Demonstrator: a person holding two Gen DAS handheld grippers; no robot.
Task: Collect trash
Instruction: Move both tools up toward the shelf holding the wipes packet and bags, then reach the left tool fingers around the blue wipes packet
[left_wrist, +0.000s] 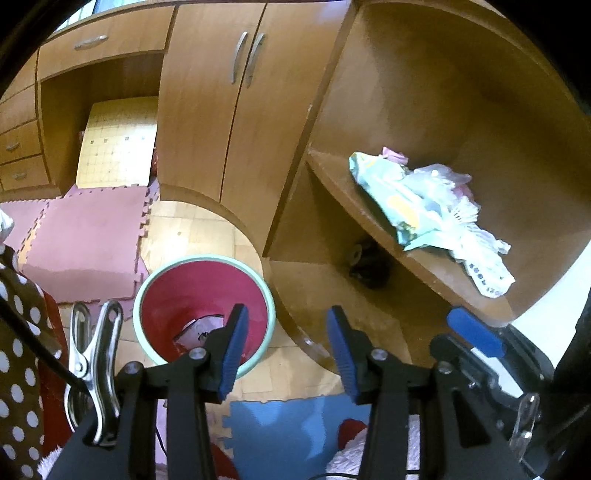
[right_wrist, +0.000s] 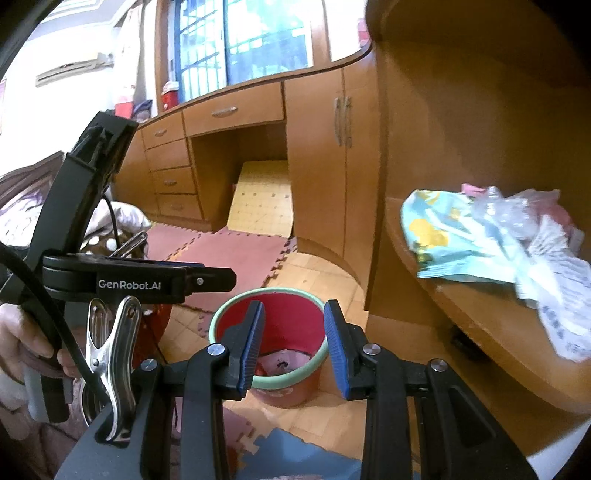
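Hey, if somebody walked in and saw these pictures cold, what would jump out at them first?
Probably the red bin with its pale green rim, standing on the tiled floor right beyond the open right gripper, with some scraps already at its bottom. Next, the heap of crumpled wrappers, a light blue packet among clear plastic and paper, lying on the curved wooden shelf to the right. The left gripper is open and empty too.
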